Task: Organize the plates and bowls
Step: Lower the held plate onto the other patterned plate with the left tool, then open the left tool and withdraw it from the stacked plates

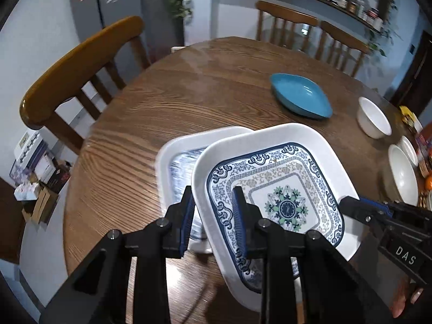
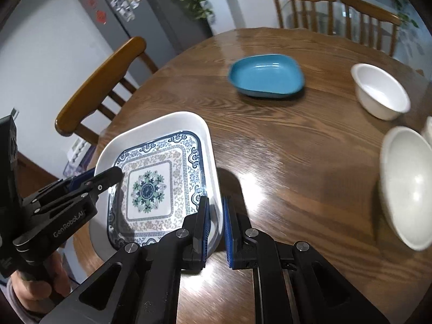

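my left tongs (image 1: 214, 216) pinch the near-left rim of the square white plate with blue floral pattern (image 1: 280, 189); my right tongs (image 2: 214, 224) pinch its opposite rim. the plate hangs tilted, partly over a matching white square plate (image 1: 175, 148) lying on the round wooden counter (image 1: 189, 89), just left and beyond.

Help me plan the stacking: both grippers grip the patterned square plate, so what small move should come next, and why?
Probably carry the patterned plate leftward over the second square plate and lower it. Left gripper and right gripper each pinch a rim, and the held plate only partly overlaps the one beneath.
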### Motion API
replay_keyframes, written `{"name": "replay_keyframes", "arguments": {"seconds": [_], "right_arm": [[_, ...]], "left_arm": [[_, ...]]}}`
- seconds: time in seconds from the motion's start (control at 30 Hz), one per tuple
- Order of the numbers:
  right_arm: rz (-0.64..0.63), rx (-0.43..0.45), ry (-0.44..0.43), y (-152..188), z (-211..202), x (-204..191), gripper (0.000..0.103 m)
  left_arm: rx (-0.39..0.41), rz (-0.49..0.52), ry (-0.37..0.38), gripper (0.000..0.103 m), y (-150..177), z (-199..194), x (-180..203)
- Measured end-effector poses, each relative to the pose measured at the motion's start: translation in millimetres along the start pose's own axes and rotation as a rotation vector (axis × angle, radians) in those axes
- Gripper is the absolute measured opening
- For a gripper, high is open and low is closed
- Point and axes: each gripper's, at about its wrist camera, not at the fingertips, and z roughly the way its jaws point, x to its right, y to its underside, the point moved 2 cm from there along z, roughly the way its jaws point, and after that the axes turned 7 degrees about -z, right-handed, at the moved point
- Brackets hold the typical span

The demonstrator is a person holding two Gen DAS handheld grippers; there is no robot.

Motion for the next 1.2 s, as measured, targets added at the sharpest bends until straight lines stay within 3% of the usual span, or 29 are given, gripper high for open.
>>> {"name": "replay_keyframes", "arguments": {"seconds": [0.23, 0.47, 0.93, 1.07, 1.13, 1.2], "right_arm": [[-0.025, -0.040, -0.017, -21, 39, -24, 0.012], [-0.034, -0.090, 0.001, -23, 72, -29, 0.012], [-0.067, -0.074, 0.093, -26, 69, -33, 0.013], [-0.084, -0.038, 0.117, -29, 57, -32, 0.013], [-0.091, -0.023, 0.118, -30, 51, -33, 0.013], [-0.093, -0.011, 0.117, -29, 44, -32, 0.013]], "left_arm": [[-0.024, -0.021, -0.051, 0.025, -19, 26, -34], [-0.072, -0.032, -0.065, 0.025, -16, 47, -48], [-0.093, 0.011, -0.065, 0.028, -17, 63, -39], [-0.076, 0.005, -0.067, 0.040, -17, 57, -39], [-0.063, 0.007, -0.076, 0.058, -17, 53, -38], [-0.047, 0.011, -0.076, 0.064, -17, 47, -36]]}}
